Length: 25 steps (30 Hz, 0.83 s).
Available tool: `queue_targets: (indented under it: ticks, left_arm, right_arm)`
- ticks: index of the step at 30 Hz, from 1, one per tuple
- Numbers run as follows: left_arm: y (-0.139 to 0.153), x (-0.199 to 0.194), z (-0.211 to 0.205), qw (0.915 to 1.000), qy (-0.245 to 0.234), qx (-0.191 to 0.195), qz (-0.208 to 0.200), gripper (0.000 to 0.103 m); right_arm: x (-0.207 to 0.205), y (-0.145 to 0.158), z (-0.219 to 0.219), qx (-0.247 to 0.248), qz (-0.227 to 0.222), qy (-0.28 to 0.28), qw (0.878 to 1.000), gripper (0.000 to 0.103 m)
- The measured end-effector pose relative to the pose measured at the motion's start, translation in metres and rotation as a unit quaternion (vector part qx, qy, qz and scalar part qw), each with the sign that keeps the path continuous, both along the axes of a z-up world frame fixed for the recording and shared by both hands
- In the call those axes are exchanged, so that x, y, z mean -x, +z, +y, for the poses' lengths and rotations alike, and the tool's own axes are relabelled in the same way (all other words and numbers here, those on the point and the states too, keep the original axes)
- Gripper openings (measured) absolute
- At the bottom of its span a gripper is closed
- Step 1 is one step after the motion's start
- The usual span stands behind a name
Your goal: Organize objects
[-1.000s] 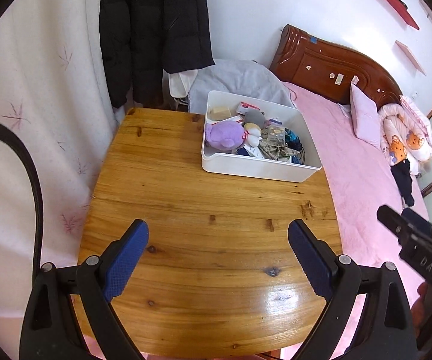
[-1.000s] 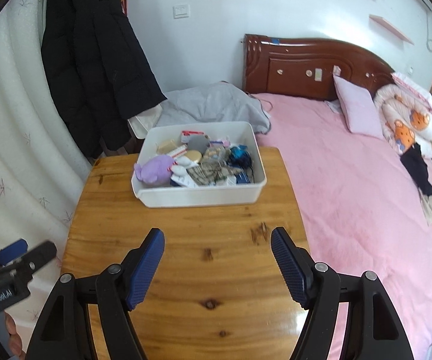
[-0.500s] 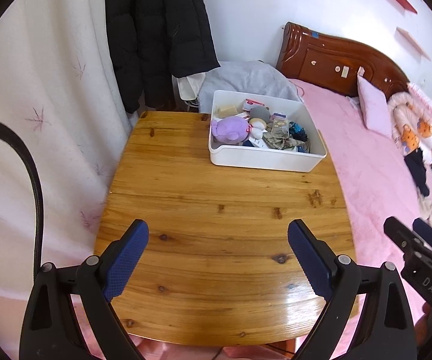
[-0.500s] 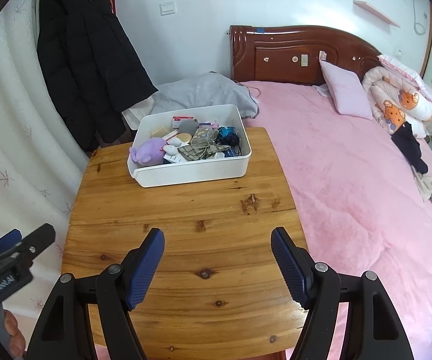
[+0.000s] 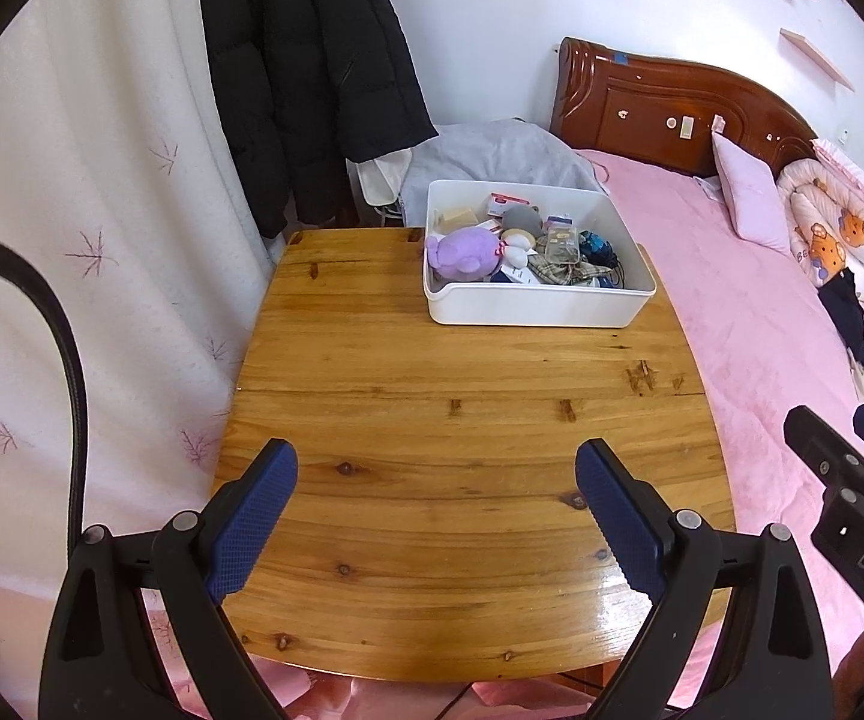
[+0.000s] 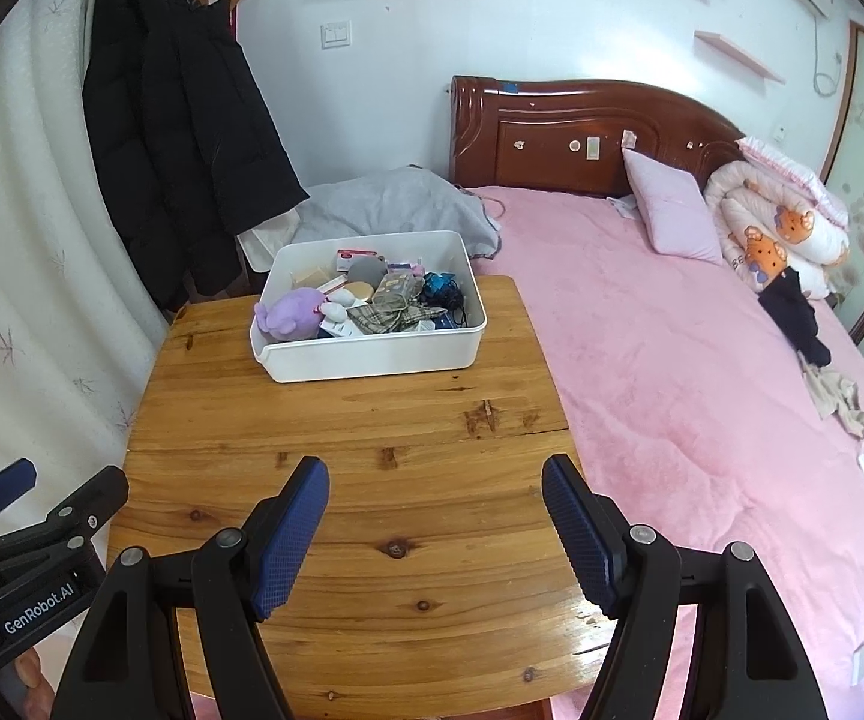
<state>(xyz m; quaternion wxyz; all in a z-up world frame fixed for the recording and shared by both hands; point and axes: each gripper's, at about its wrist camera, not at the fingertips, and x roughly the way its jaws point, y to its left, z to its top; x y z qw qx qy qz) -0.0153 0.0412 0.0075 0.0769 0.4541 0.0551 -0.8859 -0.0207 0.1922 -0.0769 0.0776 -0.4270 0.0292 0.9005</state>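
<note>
Left gripper (image 5: 435, 501) spread wide and empty, blue pads (image 5: 249, 525) hung over the near half of the wooden counter (image 5: 468, 420), touching nothing. Right gripper (image 6: 435, 525) likewise released, nothing between its pads (image 6: 579, 531), poised above the counter's near edge beside the pink bed (image 6: 702, 390). Well ahead of both, at the counter's far end and nearer its bed side, sat the white bin (image 5: 528, 303), well apart from either gripper. Crammed inside: a purple plush toy (image 5: 462, 252) against the left wall, a checked cloth (image 5: 561, 270) toward the middle, dark tangled cords (image 5: 600, 246) at the right, small boxes and cards behind. Beyond the bin, a grey garment (image 5: 492, 150), a black coat (image 5: 306, 72) hung by the curtain, and a dark wooden headboard (image 5: 672, 108).
</note>
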Motion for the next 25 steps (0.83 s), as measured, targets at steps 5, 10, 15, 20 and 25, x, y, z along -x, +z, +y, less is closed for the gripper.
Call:
queue_targets:
  ticks: [5, 10, 15, 20, 25]
  left_arm:
    - [-0.0001, -0.0035, 0.0014, 1.0000, -0.002, 0.003, 0.000, 0.095]
    - [-0.0007, -0.0043, 0.0011, 1.0000, -0.002, 0.003, -0.001, 0.095]
    - [-0.0018, -0.0057, -0.0004, 1.0000, -0.002, 0.000, -0.003, 0.095]
    - [-0.0032, -0.0058, 0.0001, 1.0000, -0.005, -0.004, -0.005, 0.095]
    - [-0.0051, -0.0047, 0.0018, 0.9998, -0.012, -0.010, -0.008, 0.094]
  right_arm:
    - [-0.0034, -0.0062, 0.0004, 0.002, -0.013, -0.004, 1.000, 0.075]
    - [-0.0051, -0.0067, 0.0028, 0.006, -0.017, -0.012, 1.000, 0.075]
    - [-0.0062, -0.0059, 0.0012, 0.002, -0.016, -0.012, 1.000, 0.075]
    - [-0.0060, -0.0070, -0.0006, 0.001, -0.017, -0.015, 1.000, 0.075]
    - [-0.0037, -0.0083, -0.0028, 0.001, -0.020, -0.016, 1.000, 0.075]
